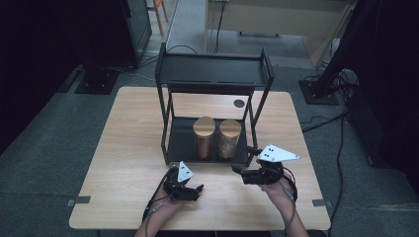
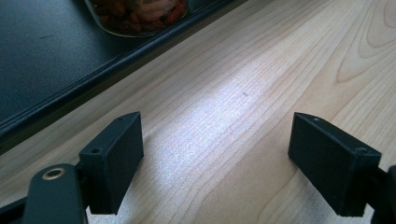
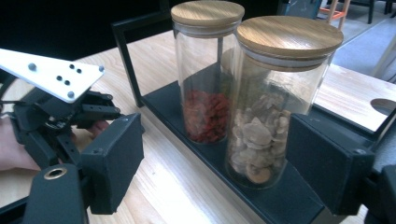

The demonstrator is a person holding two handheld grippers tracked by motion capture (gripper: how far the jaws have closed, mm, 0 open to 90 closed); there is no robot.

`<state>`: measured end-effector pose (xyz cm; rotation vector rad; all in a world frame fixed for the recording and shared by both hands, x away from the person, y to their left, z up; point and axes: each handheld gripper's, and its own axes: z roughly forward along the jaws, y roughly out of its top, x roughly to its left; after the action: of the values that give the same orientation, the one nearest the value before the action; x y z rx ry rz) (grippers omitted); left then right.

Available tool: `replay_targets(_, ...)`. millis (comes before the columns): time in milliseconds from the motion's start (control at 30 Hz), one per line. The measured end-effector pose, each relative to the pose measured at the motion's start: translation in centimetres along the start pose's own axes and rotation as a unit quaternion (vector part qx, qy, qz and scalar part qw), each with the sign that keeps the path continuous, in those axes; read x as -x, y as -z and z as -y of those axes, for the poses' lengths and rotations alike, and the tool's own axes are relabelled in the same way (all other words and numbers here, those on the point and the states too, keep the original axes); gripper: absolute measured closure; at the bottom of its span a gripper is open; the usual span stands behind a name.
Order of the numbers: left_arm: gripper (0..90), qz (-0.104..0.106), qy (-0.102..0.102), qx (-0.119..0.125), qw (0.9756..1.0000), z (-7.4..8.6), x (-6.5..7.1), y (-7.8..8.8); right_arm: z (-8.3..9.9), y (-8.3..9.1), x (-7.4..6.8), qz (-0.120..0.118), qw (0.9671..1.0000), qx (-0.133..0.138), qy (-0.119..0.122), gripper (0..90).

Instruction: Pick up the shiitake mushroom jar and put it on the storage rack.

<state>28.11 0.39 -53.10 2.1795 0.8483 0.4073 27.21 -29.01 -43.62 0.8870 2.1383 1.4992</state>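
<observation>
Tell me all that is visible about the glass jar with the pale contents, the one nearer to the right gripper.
The tall clear glass jar with pale contents is a round cylinder closed by a flat round wooden lid. Pale beige dried slices fill roughly its lower half. It stands upright on the lower black shelf of the metal rack, close beside the glass jar of red dried pieces; whether the two touch is unclear. No gripper touches it.

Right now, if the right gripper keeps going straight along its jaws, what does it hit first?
Most likely the jar of pale slices on the rack's lower shelf, dead ahead between the open jaws of the right gripper. The shelf's front edge lies nearer and lower, so a low path might catch it first; depth is hard to judge.
</observation>
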Motion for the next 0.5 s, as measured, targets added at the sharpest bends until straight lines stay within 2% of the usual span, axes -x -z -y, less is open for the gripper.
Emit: replay_targets(500, 18.3, 0.0, 0.001, 0.001, 1.0, 0.0, 0.01, -0.01, 0.66, -0.34, -0.05, -0.005, 1.0, 0.001, 0.005, 19.3)
